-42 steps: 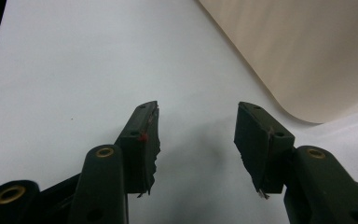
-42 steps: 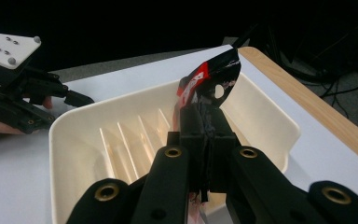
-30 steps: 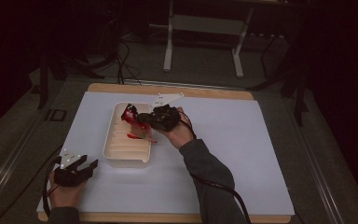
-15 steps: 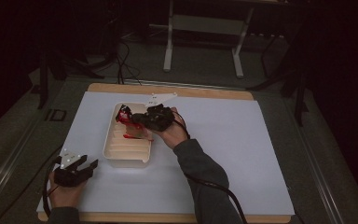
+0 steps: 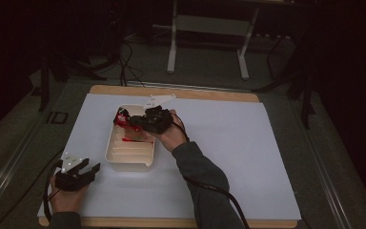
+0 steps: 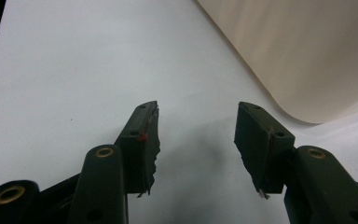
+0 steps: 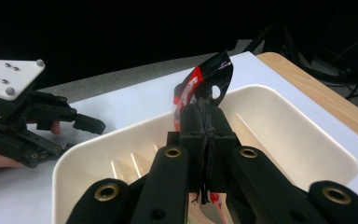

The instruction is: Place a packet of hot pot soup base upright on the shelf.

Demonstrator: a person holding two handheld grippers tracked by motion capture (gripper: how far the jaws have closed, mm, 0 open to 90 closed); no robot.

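Right gripper (image 5: 132,121): you've got the jaws pinched together on a red-and-black packet (image 7: 204,86), holding it up over the far end of the tray.
Packet: it sticks up past your jaw tips, crumpled and glossy, clear of the tray floor as far as I can tell. In the high view it's a small red blob (image 5: 121,117) near the tray's far left corner.
Tray (image 5: 115,145): cream plastic, ribbed floor, sitting on the left half of the white sheet (image 5: 248,157), long side running toward the far edge. There's something reddish lying inside under your gripper; too murky to say what.
Left gripper (image 5: 91,170): jaws apart, nothing between them, resting near the sheet's near left corner, just beside the tray's near end (image 6: 307,56).
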